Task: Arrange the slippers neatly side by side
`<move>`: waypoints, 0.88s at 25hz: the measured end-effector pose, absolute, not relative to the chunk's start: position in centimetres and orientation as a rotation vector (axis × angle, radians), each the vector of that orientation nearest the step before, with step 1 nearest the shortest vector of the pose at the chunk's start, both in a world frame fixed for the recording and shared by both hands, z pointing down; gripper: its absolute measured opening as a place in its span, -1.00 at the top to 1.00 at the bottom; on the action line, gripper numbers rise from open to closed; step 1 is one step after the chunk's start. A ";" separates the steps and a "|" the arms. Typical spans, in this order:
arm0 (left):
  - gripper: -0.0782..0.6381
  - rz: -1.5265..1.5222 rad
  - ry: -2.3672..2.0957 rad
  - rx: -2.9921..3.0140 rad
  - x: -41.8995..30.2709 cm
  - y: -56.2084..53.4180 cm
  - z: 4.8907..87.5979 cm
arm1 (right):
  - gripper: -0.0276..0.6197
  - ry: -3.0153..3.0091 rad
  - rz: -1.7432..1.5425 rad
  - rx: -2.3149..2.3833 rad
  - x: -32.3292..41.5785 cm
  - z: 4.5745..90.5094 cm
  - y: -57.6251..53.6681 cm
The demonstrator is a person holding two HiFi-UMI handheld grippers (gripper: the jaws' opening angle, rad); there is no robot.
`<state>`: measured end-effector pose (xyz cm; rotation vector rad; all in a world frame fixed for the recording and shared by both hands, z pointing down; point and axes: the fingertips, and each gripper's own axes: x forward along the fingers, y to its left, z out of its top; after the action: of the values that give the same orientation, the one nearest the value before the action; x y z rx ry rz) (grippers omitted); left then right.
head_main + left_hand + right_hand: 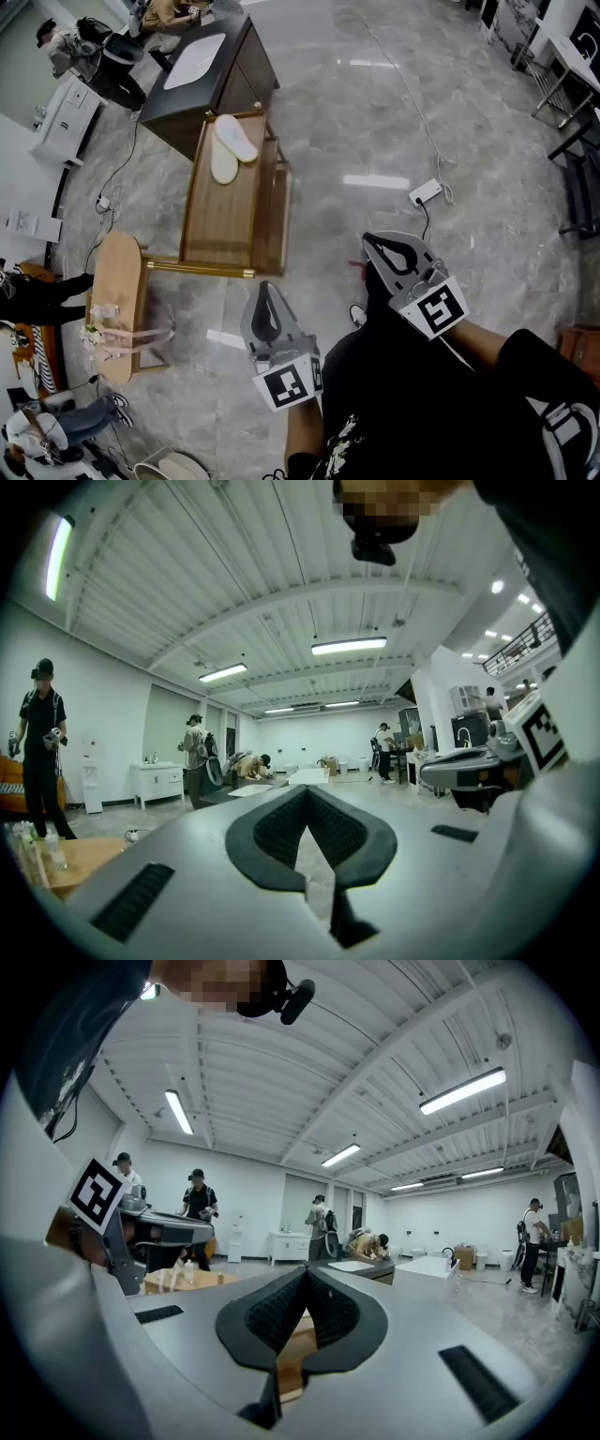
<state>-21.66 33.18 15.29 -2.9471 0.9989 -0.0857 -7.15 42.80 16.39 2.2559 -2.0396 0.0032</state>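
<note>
Two white slippers point(232, 148) lie one partly over the other at far end of wooden table point(220, 220), w/ left claw point(266, 289) & right claw point(370, 240) well apart from them over grey floor point(375, 112), both closed tight, holding nothing.

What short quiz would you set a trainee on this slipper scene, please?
1. Where do the two white slippers lie, and are they side by side?
2. True or false: the left gripper holds one slipper.
3. The right gripper is: A open; B shut and empty; C shut on a slipper.

Key
1. At the far end of the wooden table. They overlap at an angle and are not yet side by side.
2. False. It is shut and empty, near the person's body.
3. B
</note>
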 end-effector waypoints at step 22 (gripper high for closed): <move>0.78 -0.071 1.095 -2.827 -17.3 26.0 13.4 | 0.93 -2.237 -0.074 2.199 -3.8 15.2 32.0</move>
<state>-17.31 25.95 13.37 -2.8273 1.0954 -0.0715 -3.76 32.00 15.18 2.1992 -2.2374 -0.0742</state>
